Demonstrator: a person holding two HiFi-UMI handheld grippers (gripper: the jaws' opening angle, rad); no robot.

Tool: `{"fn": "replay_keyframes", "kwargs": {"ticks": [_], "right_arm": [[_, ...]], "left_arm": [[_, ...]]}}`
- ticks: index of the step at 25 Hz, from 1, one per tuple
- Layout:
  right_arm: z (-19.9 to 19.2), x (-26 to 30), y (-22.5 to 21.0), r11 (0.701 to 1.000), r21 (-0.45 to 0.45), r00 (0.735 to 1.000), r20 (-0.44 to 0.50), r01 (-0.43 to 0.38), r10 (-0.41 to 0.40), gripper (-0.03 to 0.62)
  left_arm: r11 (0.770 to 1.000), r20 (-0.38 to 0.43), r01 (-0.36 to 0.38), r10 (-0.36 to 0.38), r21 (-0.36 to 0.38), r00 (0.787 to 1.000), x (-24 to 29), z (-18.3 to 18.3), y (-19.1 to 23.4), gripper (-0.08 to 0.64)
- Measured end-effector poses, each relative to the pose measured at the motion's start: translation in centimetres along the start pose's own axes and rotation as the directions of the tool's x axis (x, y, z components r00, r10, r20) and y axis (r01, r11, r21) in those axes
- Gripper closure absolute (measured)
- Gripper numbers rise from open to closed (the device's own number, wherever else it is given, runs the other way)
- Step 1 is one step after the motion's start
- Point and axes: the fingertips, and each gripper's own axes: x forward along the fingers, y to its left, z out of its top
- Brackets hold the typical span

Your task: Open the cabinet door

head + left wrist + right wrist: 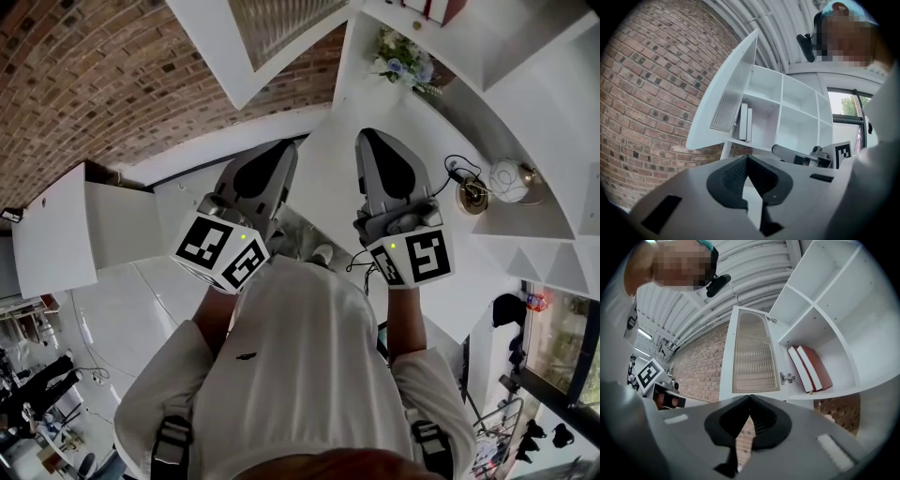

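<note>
The white cabinet door [752, 357] with a ribbed glass panel stands swung open from the white shelf unit [834, 310]. It also shows in the left gripper view, the cabinet door [729, 98] angled out to the left, and at the top of the head view as the cabinet door [277, 28]. My left gripper [747, 157] is shut with nothing between its tips and is short of the door. My right gripper [750, 396] is shut and empty too, apart from the door. In the head view, left gripper [289, 148] and right gripper [367, 136] are held up side by side.
Red and white books [811, 369] lean in the opened compartment. A brick wall [112, 84] runs behind. Flowers [403, 61] and a round white lamp [506, 180] with a cable sit on shelves to the right. A low white cabinet [56, 230] stands at left.
</note>
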Motion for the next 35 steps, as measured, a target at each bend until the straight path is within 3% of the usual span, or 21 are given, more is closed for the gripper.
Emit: {"fn": "replay_keyframes", "kwargs": {"ticks": [20, 35], "right_arm": [[2.1, -6.8, -4.6, 0.976, -0.076, 0.979, 0.007, 0.205, -0.205, 0.581], [1.4, -8.7, -6.5, 0.959, -0.080, 0.962, -0.024, 0.270, -0.273, 0.581]], "left_arm": [[0.995, -0.018, 0.095, -0.095, 0.020, 0.995, 1.8, -0.8, -4.2, 0.552], [0.991, -0.031, 0.126, -0.124, 0.049, 0.992, 3.1, -1.3, -5.5, 0.552]]}}
